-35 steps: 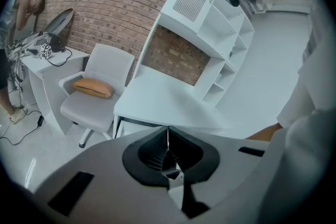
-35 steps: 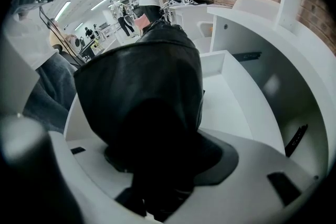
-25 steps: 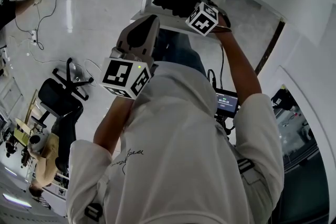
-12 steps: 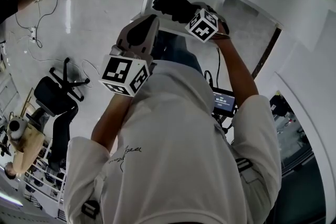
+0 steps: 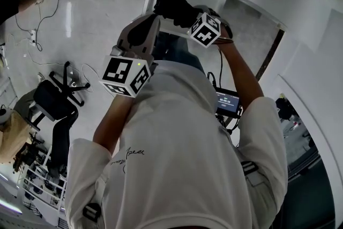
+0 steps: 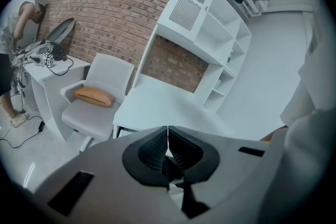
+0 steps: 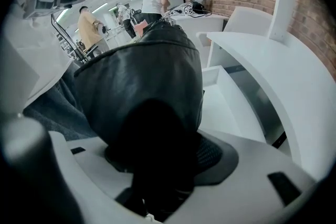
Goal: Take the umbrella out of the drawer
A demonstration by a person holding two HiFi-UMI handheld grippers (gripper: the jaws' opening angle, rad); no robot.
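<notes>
Umbrella, black, folded short and wrapped in shiny cloth point(image 7: 149, 68), is pinched in the right tool point(image 7: 163, 162), whose jaws squeeze its lower end. It sticks up and away from the tool, a fat dark bundle with soft creases. From the head view it is up in the air in front of the person, not lying in anything. Below and beside it is the white open drawer point(image 7: 228, 105), and the part of its inside that I can see looks bare. So I think the big part of the job is done: the umbrella is out. What may be left is carrying it off or setting it down somewhere, and maybe pushing the drawer shut. The left tool point(image 6: 168, 136) holds nothing; its two jaws are pressed together. It is held up near the right one, just to its side. Past it stands a white table point(image 6: 157, 107).
</notes>
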